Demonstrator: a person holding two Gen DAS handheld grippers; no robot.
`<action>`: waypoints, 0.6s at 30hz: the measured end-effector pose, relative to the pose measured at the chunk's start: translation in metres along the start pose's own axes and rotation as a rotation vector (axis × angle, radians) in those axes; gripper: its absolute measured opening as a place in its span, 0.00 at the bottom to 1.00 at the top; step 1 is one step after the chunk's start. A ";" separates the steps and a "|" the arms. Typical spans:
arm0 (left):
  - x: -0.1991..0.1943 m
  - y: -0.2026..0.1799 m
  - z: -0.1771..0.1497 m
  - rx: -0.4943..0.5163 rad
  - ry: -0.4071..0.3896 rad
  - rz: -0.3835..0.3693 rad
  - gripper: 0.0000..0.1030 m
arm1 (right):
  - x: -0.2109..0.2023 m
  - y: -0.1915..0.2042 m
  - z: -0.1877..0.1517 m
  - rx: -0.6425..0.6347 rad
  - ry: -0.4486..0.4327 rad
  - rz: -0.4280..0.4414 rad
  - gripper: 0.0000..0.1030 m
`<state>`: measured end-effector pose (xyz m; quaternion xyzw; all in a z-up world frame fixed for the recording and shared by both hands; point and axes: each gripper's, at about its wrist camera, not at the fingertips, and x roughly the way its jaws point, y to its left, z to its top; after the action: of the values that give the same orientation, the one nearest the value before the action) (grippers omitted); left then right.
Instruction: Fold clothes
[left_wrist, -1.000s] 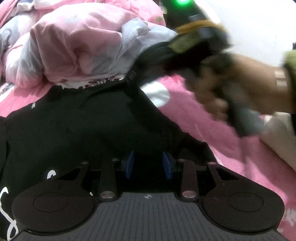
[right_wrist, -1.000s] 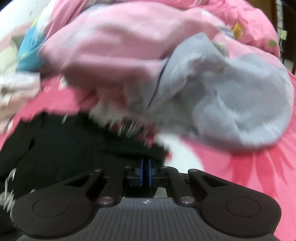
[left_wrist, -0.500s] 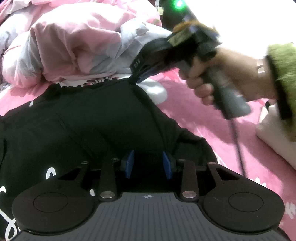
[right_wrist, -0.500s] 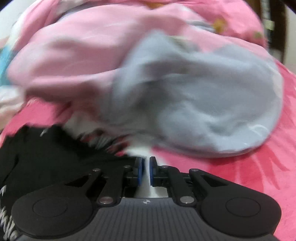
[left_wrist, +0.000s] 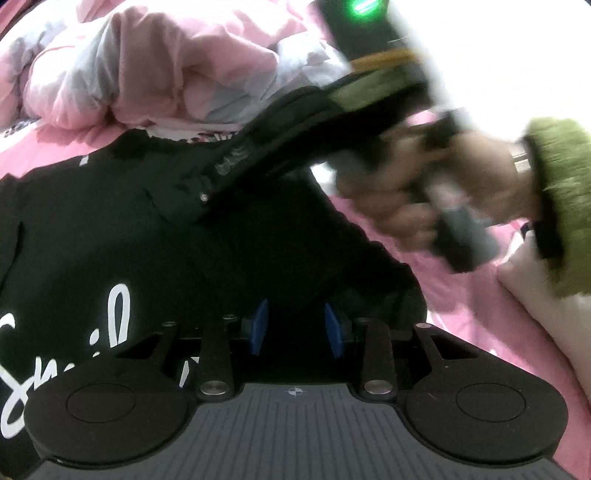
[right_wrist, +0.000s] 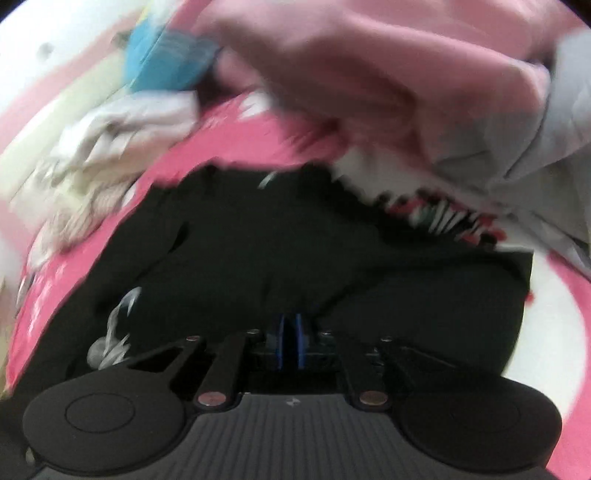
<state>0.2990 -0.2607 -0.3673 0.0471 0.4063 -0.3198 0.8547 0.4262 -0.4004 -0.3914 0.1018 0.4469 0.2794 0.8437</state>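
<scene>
The black shirt lies flat on the pink bed. The left gripper stands half open above its near edge; the right gripper pinches its fabric closed. Crumpled bedding crowds the far edge.

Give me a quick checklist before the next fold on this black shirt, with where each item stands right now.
1. Black shirt lies on the pink bedsheet with its white lettering up: ok.
2. Right tool shut: ok. Whether it holds shirt fabric: cannot tell, the pads are dark and blurred.
3. Left tool part open over the shirt's near edge, black fabric between its blue pads; gripped or only lying there: cannot tell.
4. Pink and grey quilt bunched right at the shirt's far edge: not ok, it crowds the fold.
5. Shirt smooth: not ok, creases run across its middle.
6. Views sharp enough to judge: not ok, the right wrist view is smeared.
</scene>
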 end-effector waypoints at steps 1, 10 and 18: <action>-0.001 0.000 0.000 -0.004 -0.001 0.001 0.32 | -0.003 -0.008 0.007 0.075 -0.046 -0.014 0.05; -0.006 0.007 -0.001 -0.047 0.003 -0.004 0.33 | -0.132 -0.029 -0.035 0.154 -0.109 -0.131 0.08; -0.006 0.006 -0.004 -0.051 -0.007 0.002 0.35 | -0.113 0.011 -0.113 -0.062 0.172 -0.165 0.07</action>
<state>0.2970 -0.2510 -0.3665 0.0242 0.4112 -0.3087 0.8573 0.2805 -0.4636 -0.3737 0.0144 0.5155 0.2303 0.8252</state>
